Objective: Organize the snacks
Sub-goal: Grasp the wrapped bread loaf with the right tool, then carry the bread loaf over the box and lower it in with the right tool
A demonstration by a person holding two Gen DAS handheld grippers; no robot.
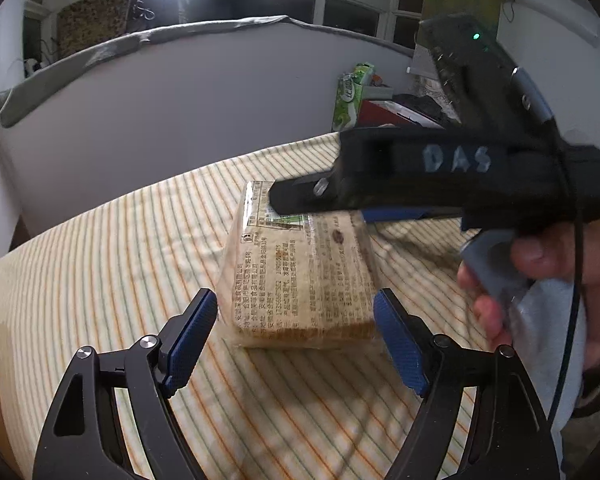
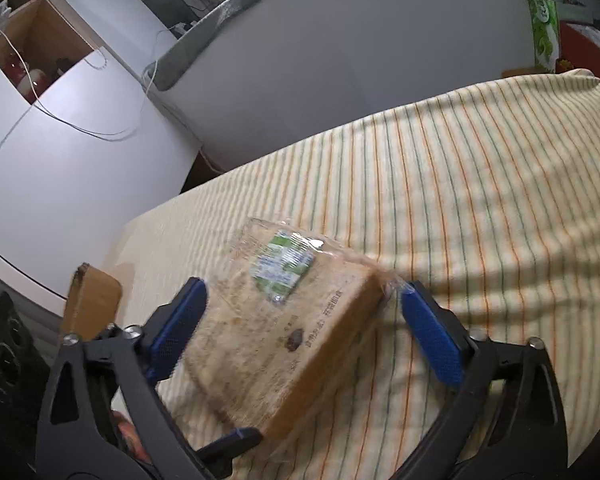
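Lying at frame centre on the striped surface, the bread pack sat between the left gripper's spread fingers, long axis running away from them — the right gripper, fingers also spread, straddled its far end without pinching.

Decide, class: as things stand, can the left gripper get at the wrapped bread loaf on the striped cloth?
Probably yes. The left gripper stands open astride the near end of the bread loaf, nothing between. The right gripper is only at the far end.
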